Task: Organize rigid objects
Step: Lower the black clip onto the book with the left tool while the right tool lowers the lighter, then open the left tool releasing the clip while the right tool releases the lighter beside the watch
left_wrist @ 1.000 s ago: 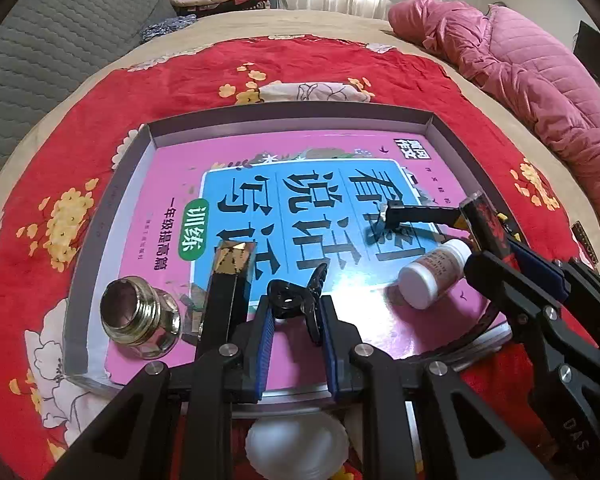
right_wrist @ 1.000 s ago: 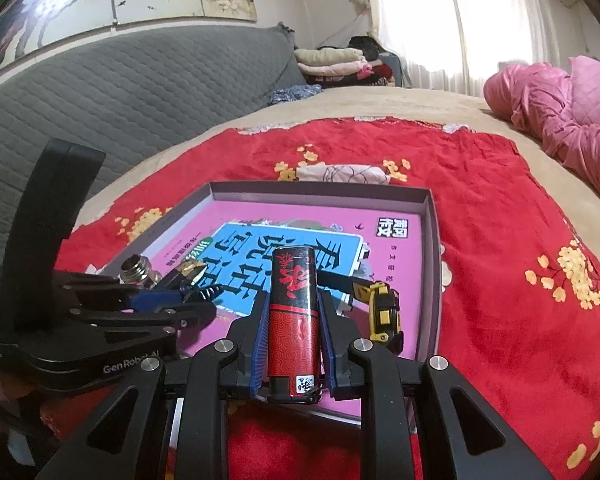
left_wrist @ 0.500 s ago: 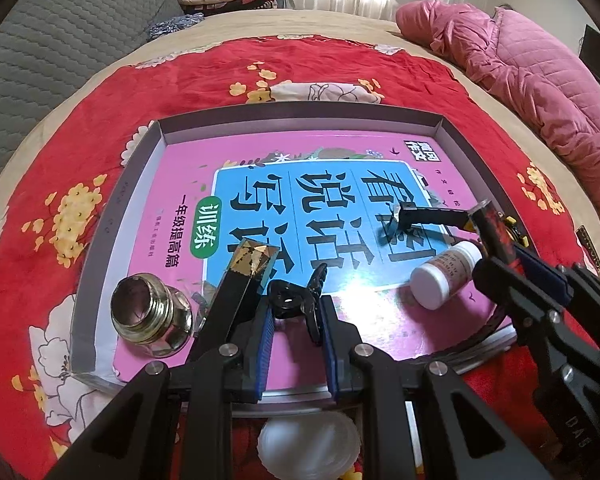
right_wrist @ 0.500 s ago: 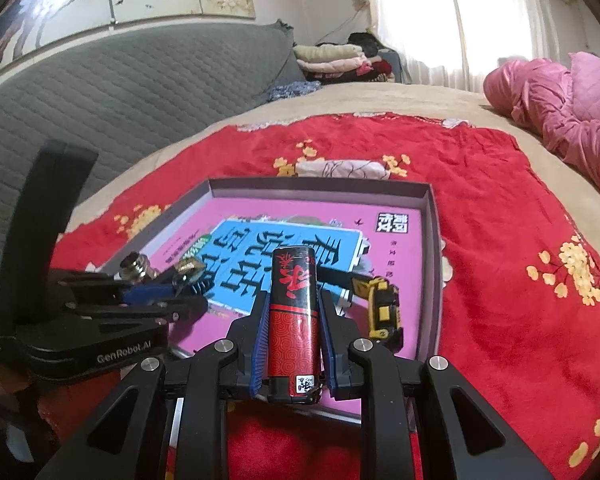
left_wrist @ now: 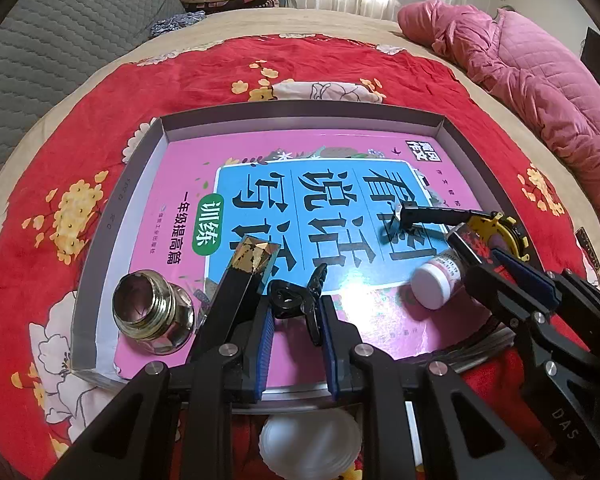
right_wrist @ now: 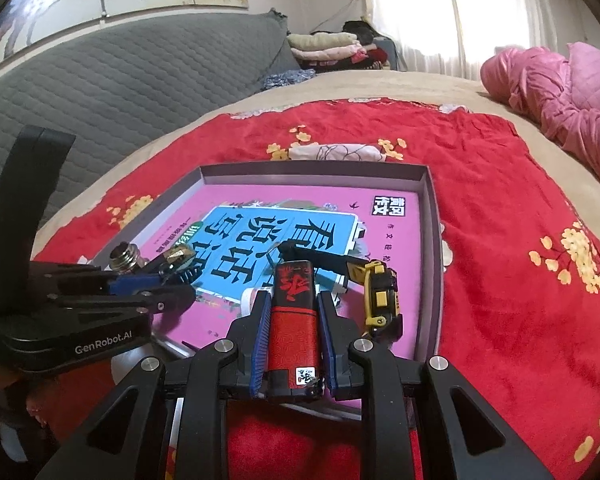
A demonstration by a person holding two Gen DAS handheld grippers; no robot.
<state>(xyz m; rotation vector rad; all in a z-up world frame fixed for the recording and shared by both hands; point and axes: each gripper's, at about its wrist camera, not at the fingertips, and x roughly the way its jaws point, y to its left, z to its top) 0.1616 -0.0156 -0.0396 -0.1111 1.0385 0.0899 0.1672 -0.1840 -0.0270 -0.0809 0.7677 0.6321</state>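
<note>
A grey shallow tray (left_wrist: pixel 300 114) on the red cloth holds a pink book. My left gripper (left_wrist: pixel 296 308) is shut on a small black clip-like thing (left_wrist: pixel 288 298) over the tray's near left part. A black stick with a gold end (left_wrist: pixel 240 280) leans beside its left finger. A threaded metal fitting (left_wrist: pixel 152 312) stands at the near left corner. My right gripper (right_wrist: pixel 294 300) is shut on a red and black lighter (right_wrist: pixel 294 312) above the tray's (right_wrist: pixel 312 170) near right part. Just beyond it lie a white bottle (left_wrist: pixel 436 280) and a yellow and black tool (right_wrist: pixel 380 296).
A white scalloped dish (left_wrist: pixel 308 440) lies on the red flowered cloth (left_wrist: pixel 100 100) just in front of the tray. A pink quilted coat (left_wrist: pixel 520 80) is at the far right. A grey quilted backrest (right_wrist: pixel 120 80) and folded clothes (right_wrist: pixel 328 46) are behind.
The right gripper with the lighter has shifted only slightly over the tray's near edge. The left gripper and both grips look the same.
</note>
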